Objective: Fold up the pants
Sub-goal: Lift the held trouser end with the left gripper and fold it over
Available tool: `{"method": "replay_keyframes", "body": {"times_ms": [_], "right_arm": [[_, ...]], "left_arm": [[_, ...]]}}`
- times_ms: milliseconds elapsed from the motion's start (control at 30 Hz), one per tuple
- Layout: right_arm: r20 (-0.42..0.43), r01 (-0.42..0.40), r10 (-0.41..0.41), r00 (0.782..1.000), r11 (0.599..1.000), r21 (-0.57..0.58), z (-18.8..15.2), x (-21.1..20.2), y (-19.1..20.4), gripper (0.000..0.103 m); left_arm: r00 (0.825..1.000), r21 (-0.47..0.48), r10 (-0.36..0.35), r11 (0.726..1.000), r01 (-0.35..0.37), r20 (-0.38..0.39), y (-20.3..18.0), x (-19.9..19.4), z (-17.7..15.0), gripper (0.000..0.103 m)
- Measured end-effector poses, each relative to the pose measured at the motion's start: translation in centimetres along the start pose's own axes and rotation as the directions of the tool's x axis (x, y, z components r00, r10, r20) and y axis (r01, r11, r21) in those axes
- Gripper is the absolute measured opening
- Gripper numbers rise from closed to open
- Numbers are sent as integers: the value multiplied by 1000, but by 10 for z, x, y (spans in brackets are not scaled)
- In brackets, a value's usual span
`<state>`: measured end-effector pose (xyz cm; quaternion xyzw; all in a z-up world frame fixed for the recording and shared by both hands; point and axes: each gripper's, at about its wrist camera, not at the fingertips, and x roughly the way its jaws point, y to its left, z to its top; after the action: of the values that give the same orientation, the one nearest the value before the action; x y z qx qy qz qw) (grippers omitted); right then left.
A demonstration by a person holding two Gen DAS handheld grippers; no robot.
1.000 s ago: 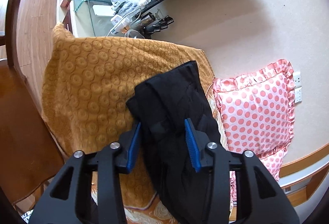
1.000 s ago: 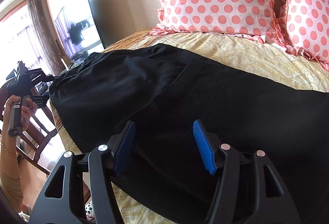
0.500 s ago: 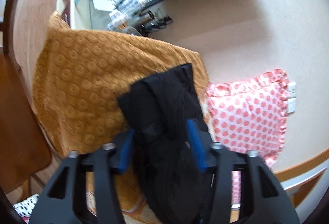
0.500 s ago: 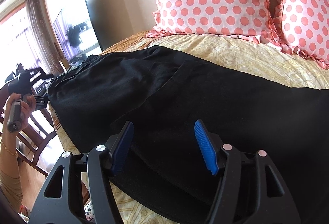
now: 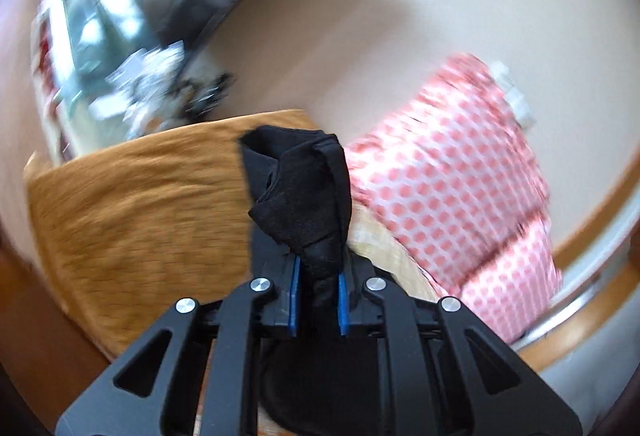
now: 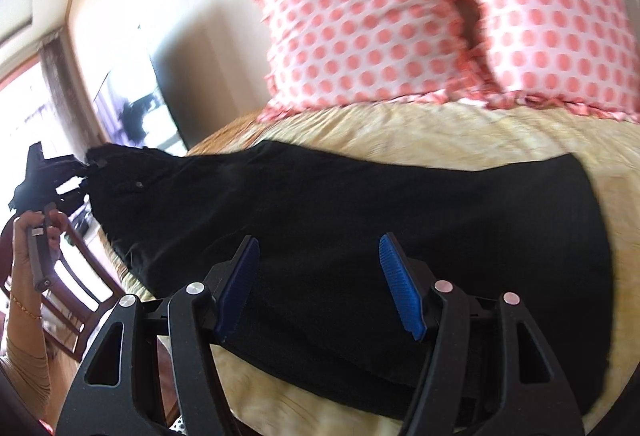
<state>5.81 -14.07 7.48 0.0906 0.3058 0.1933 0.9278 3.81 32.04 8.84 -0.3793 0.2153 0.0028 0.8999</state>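
Black pants (image 6: pixel 360 220) lie flat across the yellow bed cover, folded lengthwise. My left gripper (image 5: pixel 318 292) is shut on the pants' waist end (image 5: pixel 308 196), which bunches up between the blue pads and is lifted off the bed. In the right wrist view the left gripper (image 6: pixel 82 172) shows at the far left, held by a hand. My right gripper (image 6: pixel 320 280) is open, its blue pads hovering over the middle of the pants, touching nothing.
Two pink polka-dot pillows (image 6: pixel 420 16) lean against the wall at the bed's head. An orange patterned blanket (image 5: pixel 140 196) covers the bed's far end. A TV (image 6: pixel 160 104) and a cluttered glass stand (image 5: pixel 132 76) are beyond. A wooden chair (image 6: pixel 68 300) stands beside the bed.
My left gripper has closed on the waist end of the pants and lifted it. My right gripper has drawn back and risen a little, still open.
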Motion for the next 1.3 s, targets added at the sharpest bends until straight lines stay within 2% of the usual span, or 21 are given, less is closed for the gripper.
{"method": "replay_keyframes", "body": {"times_ms": [100,200,300,400,467,533,600,633,733,833,867,967,1033,1067,1167,1300], "right_arm": [[32,34,-35,999,999,32,-1,-19,-20,70],[62,79,-84,995,994,80,-4,-44,-46,70],[76,121,-132,988,984,129,-10,-65,-71,70],[88,153,-172,981,970,188,-18,-87,-95,70],[92,171,-197,976,957,235,-24,-103,-111,70],[94,197,-229,969,943,267,-32,-115,-125,70],[90,224,-260,961,930,291,-40,-127,-135,70],[87,233,-269,959,926,298,-42,-130,-138,70],[72,259,-296,952,911,321,-51,-137,-150,70],[54,275,-311,949,900,339,-57,-138,-159,70],[51,278,-313,948,897,343,-59,-139,-162,70],[49,285,-321,946,892,351,-62,-141,-167,70],[54,279,-318,947,892,356,-62,-142,-168,70],[56,277,-316,947,892,357,-63,-141,-168,70],[54,271,-309,950,895,355,-63,-136,-166,70],[50,280,-314,948,898,340,-62,-134,-161,70]], "left_arm": [[998,93,-58,994,60,-22,-47,1,-6,13],[990,185,-126,973,136,-66,-103,6,-17,13],[967,254,-213,936,244,-141,-166,17,-35,13],[942,291,-267,903,318,-202,-212,31,-59,13],[913,297,-314,874,385,-261,-241,45,-83,13],[874,290,-355,843,453,-331,-269,61,-113,13],[848,289,-369,824,488,-381,-285,73,-140,14],[822,280,-370,812,513,-433,-294,84,-166,14],[750,246,-326,806,539,-575,-299,113,-226,14],[700,226,-274,815,533,-660,-292,135,-269,13],[699,228,-272,815,533,-662,-290,136,-274,13],[743,274,-295,797,538,-600,-301,124,-266,13],[763,304,-319,779,549,-562,-310,113,-259,14],[766,316,-327,768,557,-554,-313,108,-258,14],[759,364,-333,723,587,-560,-319,97,-271,14],[733,374,-284,715,591,-618,-314,108,-299,14]]}}
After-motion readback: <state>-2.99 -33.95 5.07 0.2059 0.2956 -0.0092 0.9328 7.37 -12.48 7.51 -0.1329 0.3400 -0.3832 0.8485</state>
